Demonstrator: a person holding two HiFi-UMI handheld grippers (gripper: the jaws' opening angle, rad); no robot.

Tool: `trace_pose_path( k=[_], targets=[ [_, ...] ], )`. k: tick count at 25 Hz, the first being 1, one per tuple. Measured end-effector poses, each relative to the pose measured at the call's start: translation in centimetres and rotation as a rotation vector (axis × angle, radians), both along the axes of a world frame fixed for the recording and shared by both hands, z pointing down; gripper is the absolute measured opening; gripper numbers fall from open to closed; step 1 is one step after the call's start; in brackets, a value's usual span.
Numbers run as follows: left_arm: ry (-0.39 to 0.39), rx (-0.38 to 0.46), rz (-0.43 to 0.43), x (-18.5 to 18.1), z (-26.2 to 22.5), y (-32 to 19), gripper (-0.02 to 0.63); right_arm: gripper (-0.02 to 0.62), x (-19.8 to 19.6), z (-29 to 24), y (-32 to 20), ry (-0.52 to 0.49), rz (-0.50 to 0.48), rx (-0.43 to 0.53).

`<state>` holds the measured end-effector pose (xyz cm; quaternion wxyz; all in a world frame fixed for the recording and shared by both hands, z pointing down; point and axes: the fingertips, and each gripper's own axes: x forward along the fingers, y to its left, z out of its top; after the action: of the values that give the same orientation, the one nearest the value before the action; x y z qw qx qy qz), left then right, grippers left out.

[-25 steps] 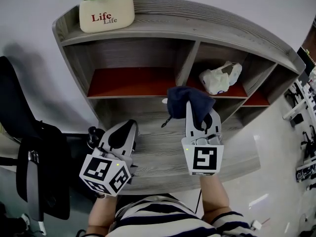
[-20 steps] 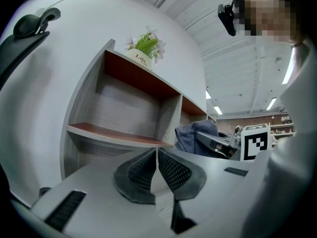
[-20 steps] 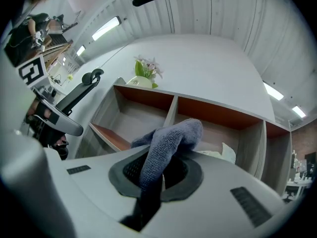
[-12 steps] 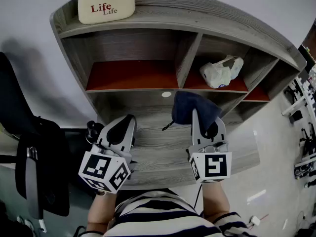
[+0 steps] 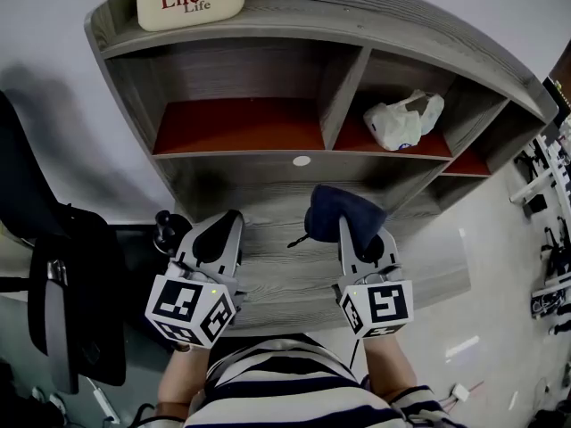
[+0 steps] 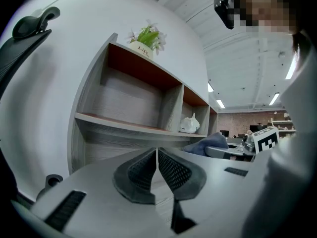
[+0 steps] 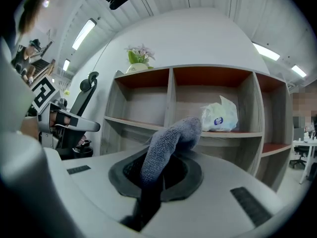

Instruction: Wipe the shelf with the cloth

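The right gripper point(image 5: 359, 239) is clenching the cloth point(image 5: 337, 208) in its fingers over the shelf point(image 5: 277, 270). The left gripper point(image 5: 217, 239) is hovering beside it, fingers pressed together on nothing.

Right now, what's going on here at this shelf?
A person holds a gripper in each hand at a grey wooden shelf. The right gripper is shut on a dark blue cloth, held over the lowest board; whether it touches is unclear. The left gripper is shut and empty beside it. A white plastic bag sits in an upper compartment.
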<state>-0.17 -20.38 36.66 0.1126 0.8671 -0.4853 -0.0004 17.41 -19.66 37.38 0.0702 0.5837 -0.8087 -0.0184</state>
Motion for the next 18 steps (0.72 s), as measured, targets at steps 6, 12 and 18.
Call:
trace_pose_path(
  k=[6,12,18],
  targets=[
    [-0.017,-0.045,-0.003,-0.6,1.8,0.4,0.026,0.044,0.2,1.6,0.5,-0.037,-0.012,-0.058],
    [-0.031,-0.076,-0.011,-1.2,3.0,0.7,0.027,0.044,0.5,2.4,0.5,-0.051,0.001,-0.088],
    [-0.016,-0.091,-0.028,-2.0,3.2,0.9,0.026,0.044,0.8,2.8,0.5,-0.057,0.011,-0.1]
  ],
)
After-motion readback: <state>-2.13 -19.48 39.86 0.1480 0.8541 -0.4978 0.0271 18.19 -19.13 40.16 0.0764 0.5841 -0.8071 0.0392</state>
